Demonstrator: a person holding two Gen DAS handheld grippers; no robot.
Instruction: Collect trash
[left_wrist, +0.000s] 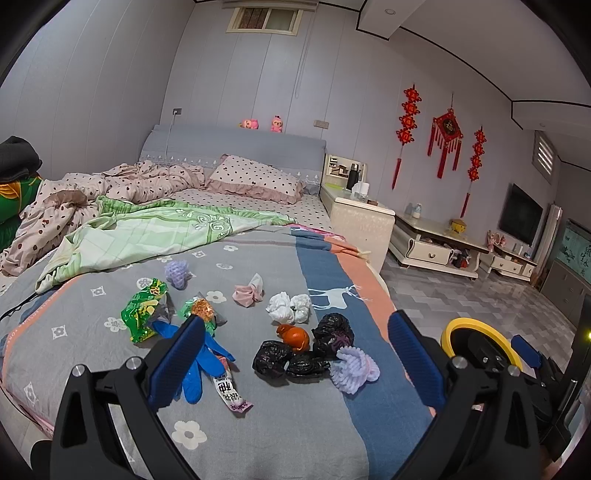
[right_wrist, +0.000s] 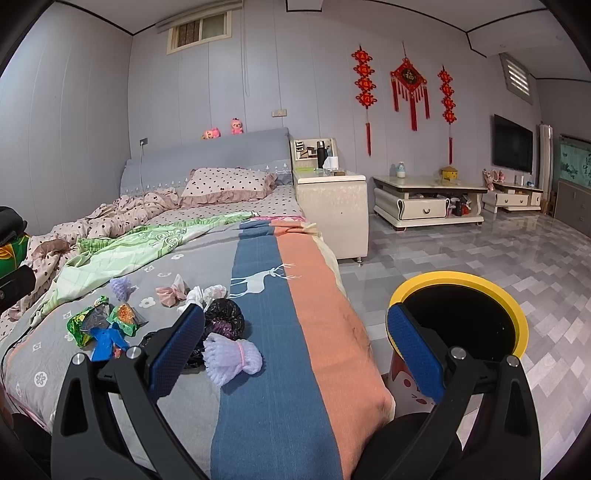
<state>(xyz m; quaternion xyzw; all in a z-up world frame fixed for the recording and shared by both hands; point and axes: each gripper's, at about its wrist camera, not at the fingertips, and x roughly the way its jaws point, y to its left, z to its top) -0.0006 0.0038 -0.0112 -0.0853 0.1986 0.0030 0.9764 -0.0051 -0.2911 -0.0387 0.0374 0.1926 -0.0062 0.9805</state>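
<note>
Trash lies scattered on the bed's grey blanket (left_wrist: 295, 424): a green wrapper (left_wrist: 142, 314), a blue glove (left_wrist: 195, 365), a snack stick wrapper (left_wrist: 231, 395), black bags (left_wrist: 273, 358), an orange bag (left_wrist: 295, 336), white bags (left_wrist: 290, 307), a pink bag (left_wrist: 247, 293) and purple foam nets (left_wrist: 354, 369). A yellow-rimmed bin (right_wrist: 461, 314) stands on the floor beside the bed. My left gripper (left_wrist: 295, 354) is open and empty above the trash. My right gripper (right_wrist: 295, 343) is open and empty over the bed's edge, with a purple foam net (right_wrist: 232, 358) near its left finger.
Rumpled quilts (left_wrist: 129, 229) and a pillow (left_wrist: 255, 177) lie at the bed's far end. A bedside cabinet (right_wrist: 332, 206), a low TV table (right_wrist: 428, 199) and tiled floor (right_wrist: 480, 258) lie to the right.
</note>
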